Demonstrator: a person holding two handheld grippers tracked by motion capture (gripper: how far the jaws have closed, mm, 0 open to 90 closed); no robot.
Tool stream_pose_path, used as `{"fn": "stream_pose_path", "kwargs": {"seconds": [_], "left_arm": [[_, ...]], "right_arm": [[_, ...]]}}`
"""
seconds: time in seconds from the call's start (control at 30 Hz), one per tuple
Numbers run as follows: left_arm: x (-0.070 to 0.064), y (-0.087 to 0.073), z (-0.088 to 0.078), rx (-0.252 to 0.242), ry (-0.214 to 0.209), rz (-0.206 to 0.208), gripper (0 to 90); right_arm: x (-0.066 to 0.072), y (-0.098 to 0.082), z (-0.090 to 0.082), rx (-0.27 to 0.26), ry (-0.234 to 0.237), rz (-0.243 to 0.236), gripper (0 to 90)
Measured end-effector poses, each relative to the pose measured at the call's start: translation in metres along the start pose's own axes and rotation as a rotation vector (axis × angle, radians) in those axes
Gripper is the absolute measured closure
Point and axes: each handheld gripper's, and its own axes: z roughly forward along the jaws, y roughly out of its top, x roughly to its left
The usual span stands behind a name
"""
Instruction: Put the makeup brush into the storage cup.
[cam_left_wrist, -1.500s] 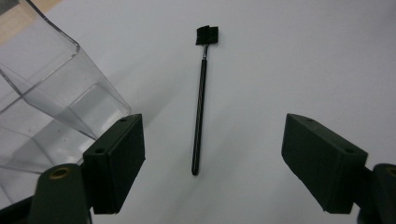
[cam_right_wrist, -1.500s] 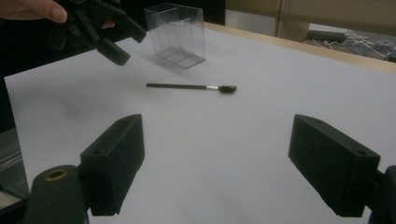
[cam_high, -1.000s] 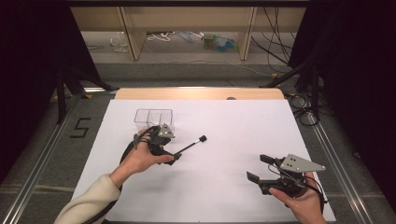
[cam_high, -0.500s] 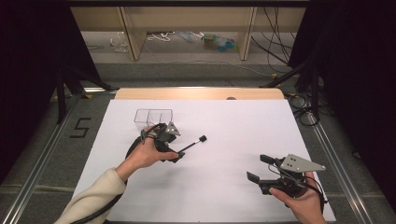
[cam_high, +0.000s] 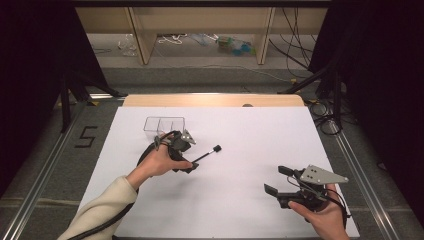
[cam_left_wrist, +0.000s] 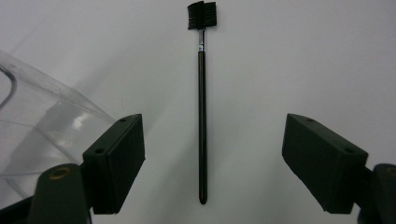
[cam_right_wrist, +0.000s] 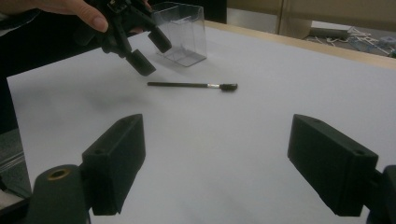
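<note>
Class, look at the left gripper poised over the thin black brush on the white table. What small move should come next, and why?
Probably lower the left gripper straight down and close on the brush. Its jaws stand open on either side of the handle, which lies centred between them on the table, not yet touched.

Clear box (cam_left_wrist: 42, 135): cut off by left edge in left gripper view, partly behind the near jaw. Brush (cam_high: 206, 155): handle end hidden under left gripper (cam_high: 181, 156) in high view; bristle detail too small there. Right hand (cam_high: 322, 220): cropped at bottom edge.
</note>
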Motion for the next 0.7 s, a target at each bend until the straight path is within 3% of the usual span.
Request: {"fn": "stream_pose_path", "kwargs": {"seconds": [0.53,0.6,0.63,0.7], "left_arm": [[0.004,0.009,0.008,0.021,-0.002,0.010,21.4],[0.005,0.010,0.009,0.039,-0.008,0.024,21.4],[0.004,0.010,0.011,0.030,-0.005,0.008,21.4],[0.006,0.012,0.012,0.059,-0.009,0.039,21.4]], "right_arm": [[0.000,-0.001,0.001,-0.013,0.008,0.013,20.2],[0.000,0.000,0.000,0.014,0.005,0.015,20.2],[0.000,0.000,0.000,0.003,0.002,0.008,20.3],[0.000,-0.001,0.001,-0.012,0.006,0.012,20.3]]}}
